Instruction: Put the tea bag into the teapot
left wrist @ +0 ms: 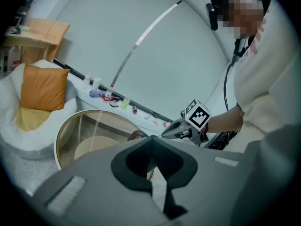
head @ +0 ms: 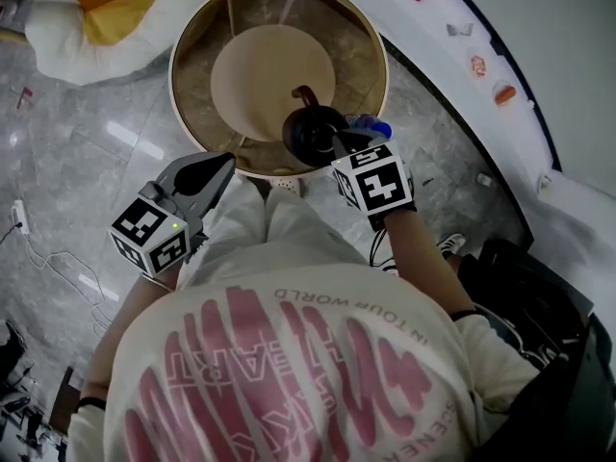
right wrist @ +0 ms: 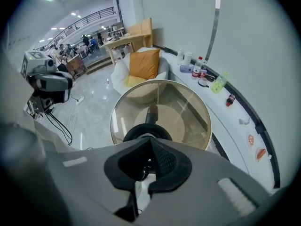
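A dark teapot [head: 310, 131] with a brown handle stands at the near edge of the round glass table [head: 183, 94]. My right gripper [head: 337, 141] hangs directly over the teapot's mouth. In the right gripper view its jaws [right wrist: 150, 140] meet at the tips just above the teapot's rim [right wrist: 141, 132]. I cannot make out a tea bag between them or anywhere else. My left gripper [head: 226, 162] is held off the table's near left edge, its jaws [left wrist: 150, 142] closed and holding nothing. Each gripper shows in the other's view: the right gripper [left wrist: 171, 131] and the left gripper [right wrist: 47, 81].
A white beanbag with an orange cushion [head: 106, 8] lies beyond the table to the left. A curved white ledge [head: 481, 65] with small bottles and trinkets runs along the right. Cables [head: 38, 248] trail over the marble floor at left. A black bag [head: 539, 296] sits at right.
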`<state>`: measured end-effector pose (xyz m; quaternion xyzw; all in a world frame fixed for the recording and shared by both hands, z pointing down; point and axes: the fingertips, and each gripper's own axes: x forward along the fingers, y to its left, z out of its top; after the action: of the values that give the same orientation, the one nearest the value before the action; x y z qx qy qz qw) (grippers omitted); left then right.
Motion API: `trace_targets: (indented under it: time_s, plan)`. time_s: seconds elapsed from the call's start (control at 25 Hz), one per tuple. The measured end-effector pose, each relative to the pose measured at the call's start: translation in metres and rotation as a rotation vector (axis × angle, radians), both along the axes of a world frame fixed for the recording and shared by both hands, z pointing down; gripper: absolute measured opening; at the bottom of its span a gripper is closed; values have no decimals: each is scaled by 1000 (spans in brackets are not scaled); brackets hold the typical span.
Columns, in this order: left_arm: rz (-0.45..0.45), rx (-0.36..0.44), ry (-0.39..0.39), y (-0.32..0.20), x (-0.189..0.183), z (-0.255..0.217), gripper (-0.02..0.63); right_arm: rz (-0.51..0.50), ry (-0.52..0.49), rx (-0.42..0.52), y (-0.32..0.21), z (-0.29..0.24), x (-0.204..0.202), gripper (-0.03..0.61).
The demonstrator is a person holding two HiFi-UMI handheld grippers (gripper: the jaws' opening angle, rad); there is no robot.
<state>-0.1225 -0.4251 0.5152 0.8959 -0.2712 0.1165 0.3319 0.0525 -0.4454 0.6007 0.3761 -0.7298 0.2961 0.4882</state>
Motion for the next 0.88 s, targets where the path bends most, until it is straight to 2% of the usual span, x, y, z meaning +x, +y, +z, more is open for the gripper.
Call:
trace_targets:
  time_s: [0.32, 0.44, 0.64, 0.88]
  plan:
    - [73, 57, 23, -7, 22, -30, 15, 47, -99, 71, -3, -46, 0, 5]
    - [104, 82, 40, -14, 30, -44, 15, 88, -209, 97, -6, -71, -6, 5]
    - [113, 127, 72, -28, 38, -73, 15, 219, -405, 132, -7, -112, -5, 5]
    - [179, 148, 143, -41, 51, -123, 15, 394, -647, 252, -27, -164, 11, 5]
